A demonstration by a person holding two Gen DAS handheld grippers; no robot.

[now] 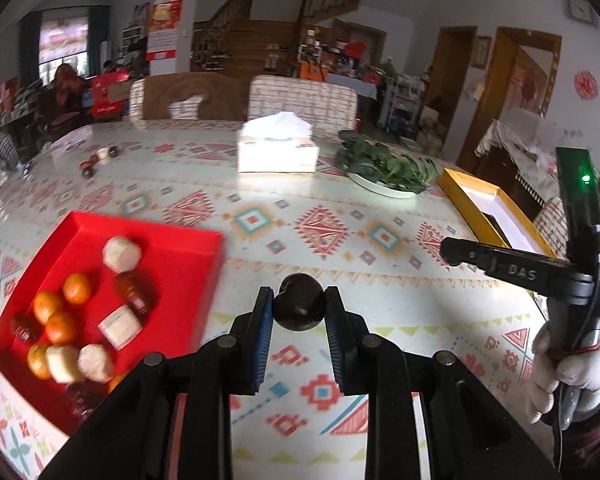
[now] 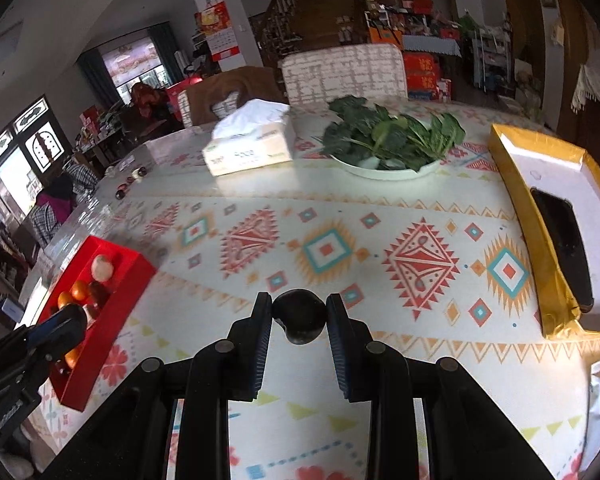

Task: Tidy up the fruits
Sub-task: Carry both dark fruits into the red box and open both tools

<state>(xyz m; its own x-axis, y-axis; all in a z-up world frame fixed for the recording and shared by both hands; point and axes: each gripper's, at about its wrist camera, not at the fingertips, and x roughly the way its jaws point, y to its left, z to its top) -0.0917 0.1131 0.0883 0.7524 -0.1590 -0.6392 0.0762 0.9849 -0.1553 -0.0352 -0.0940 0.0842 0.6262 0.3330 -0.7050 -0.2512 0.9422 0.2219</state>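
1. Both claws carry fruit above the patterned worktop (image 2: 380,196): the left claw (image 1: 299,306) is clamped on a dark plum (image 1: 300,306), and the right claw (image 2: 299,314) is clamped on a second dark plum (image 2: 299,316), each fruit pinched between blue pads near the fingertips.

2. The red tray (image 1: 172,240), already holding oranges (image 1: 77,288) and pale wrapped fruits (image 1: 122,254), lies below and to the left of the left claw; from the right claw it sits well off to the left, past the other tool.

3. A gold-edged box (image 2: 540,256) lies to the right of the right claw and looks like the likelier spot for the dark fruit, though its purpose cannot be told for certain.

4. To do the carry well, keep each grip firm, since both plums sit near the tips and could roll out.

5. Bring each claw low over the chosen container before opening.

6. Keep the two tools apart, as the right tool already crosses the left claw's view at its right.
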